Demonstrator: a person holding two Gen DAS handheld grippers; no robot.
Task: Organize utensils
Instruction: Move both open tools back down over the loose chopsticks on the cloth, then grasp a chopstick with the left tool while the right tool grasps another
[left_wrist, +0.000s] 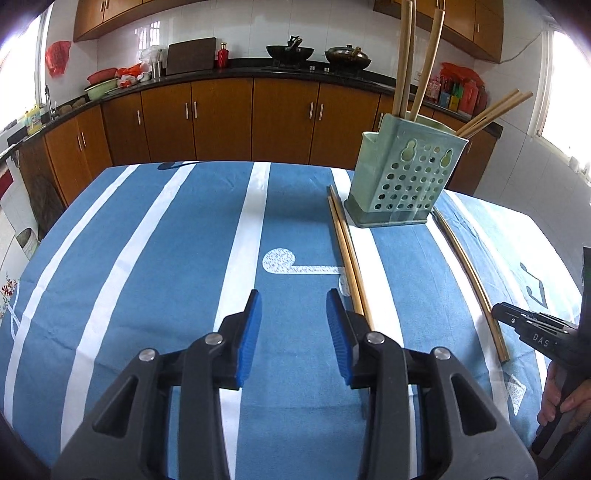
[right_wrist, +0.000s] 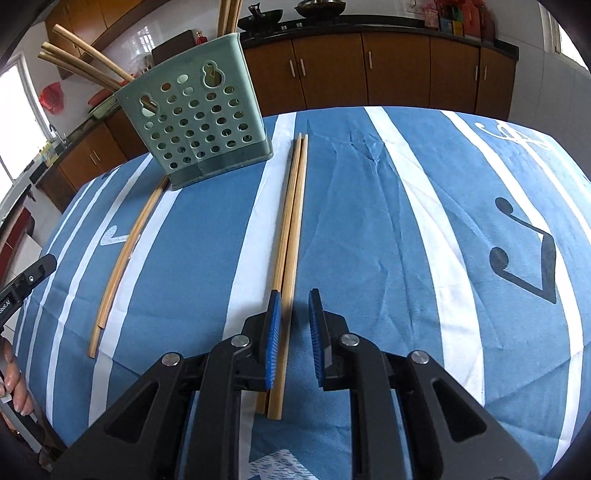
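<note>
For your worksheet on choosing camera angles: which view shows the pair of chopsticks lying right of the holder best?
The right wrist view: the pair runs whole up the middle, from beside the holder to the right gripper. The left wrist view shows it off to the right, strongly curved by the lens.

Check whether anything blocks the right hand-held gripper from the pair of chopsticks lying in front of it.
Nothing visible does: the right hand-held gripper sits directly over the chopstick pair, with only bare tablecloth around them.
</note>
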